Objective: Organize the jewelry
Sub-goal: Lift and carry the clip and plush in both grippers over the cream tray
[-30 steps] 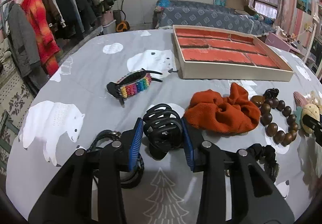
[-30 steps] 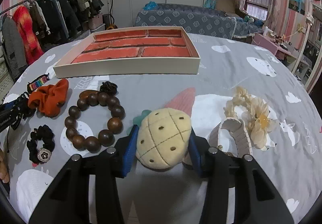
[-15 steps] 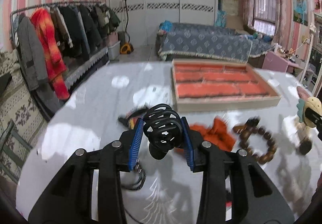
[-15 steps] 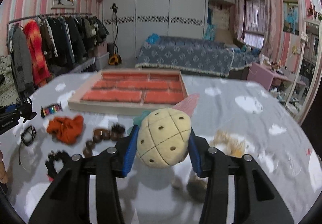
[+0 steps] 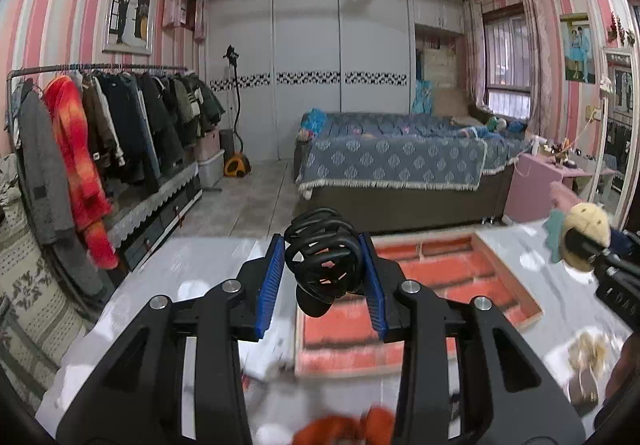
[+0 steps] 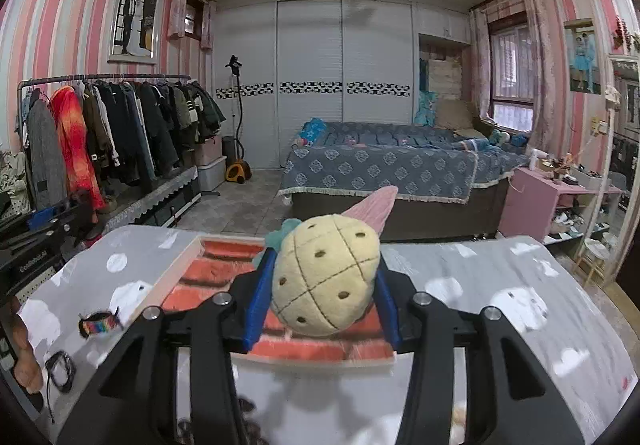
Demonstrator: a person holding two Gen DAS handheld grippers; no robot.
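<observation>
My left gripper is shut on a black claw hair clip and holds it in the air in front of the brick-patterned tray. My right gripper is shut on a plush pineapple hair accessory with a pink leaf, held above the near edge of the same tray. The right gripper with the pineapple also shows at the right of the left wrist view. The orange scrunchie lies blurred at the bottom.
A rainbow bracelet and a black bracelet lie on the grey bear-print table at the left. A flower hair piece lies at the right. A clothes rack and a bed stand beyond the table.
Both grippers have risen off the table and moved toward the tray with the hair clip and the pineapple in them. The other jewelry on the table has dropped low in view.
</observation>
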